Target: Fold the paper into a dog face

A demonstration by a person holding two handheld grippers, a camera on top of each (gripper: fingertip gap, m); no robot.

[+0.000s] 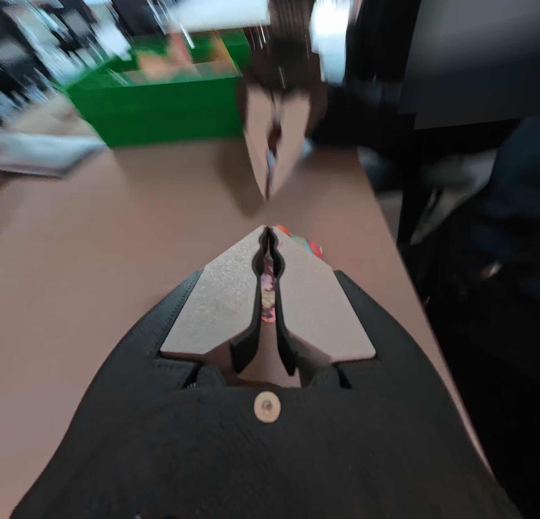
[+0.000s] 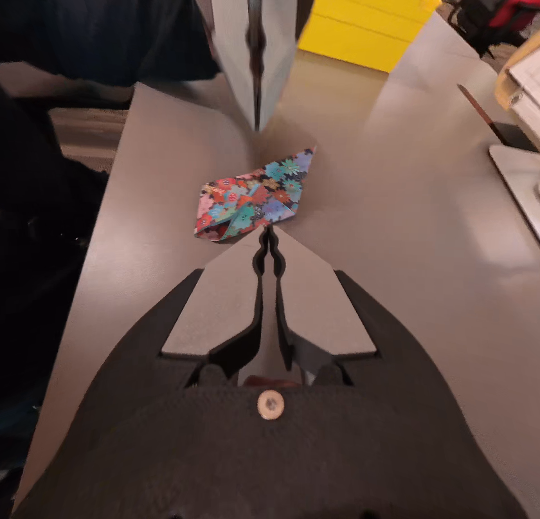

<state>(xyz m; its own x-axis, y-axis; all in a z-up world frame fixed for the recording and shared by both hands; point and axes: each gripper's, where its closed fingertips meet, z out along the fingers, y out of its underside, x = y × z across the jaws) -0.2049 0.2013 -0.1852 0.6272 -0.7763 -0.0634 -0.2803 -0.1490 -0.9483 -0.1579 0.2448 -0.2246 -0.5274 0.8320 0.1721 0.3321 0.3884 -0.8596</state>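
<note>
Paper (image 2: 254, 195): one folded flowered piece, flat on worktop (image 2: 380, 212), between two hand-held grippers. Right hand-held gripper (image 2: 269, 230) pressed together at its edge; left hand-held gripper (image 1: 268, 230) likewise, hiding most of it. One yellow box (image 2: 365, 22), one blurred green box (image 1: 163, 107).

Floral paper (image 2: 253, 195), folded w/ loose flaps, flat on table (image 2: 380, 212).

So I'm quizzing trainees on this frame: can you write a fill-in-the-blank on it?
1. The flower-patterned folded paper lies on the ____ table.
2. The box beyond the paper is ____.
3. Both the right tongs and left tongs are ____.

Missing: grey; yellow; shut
</note>
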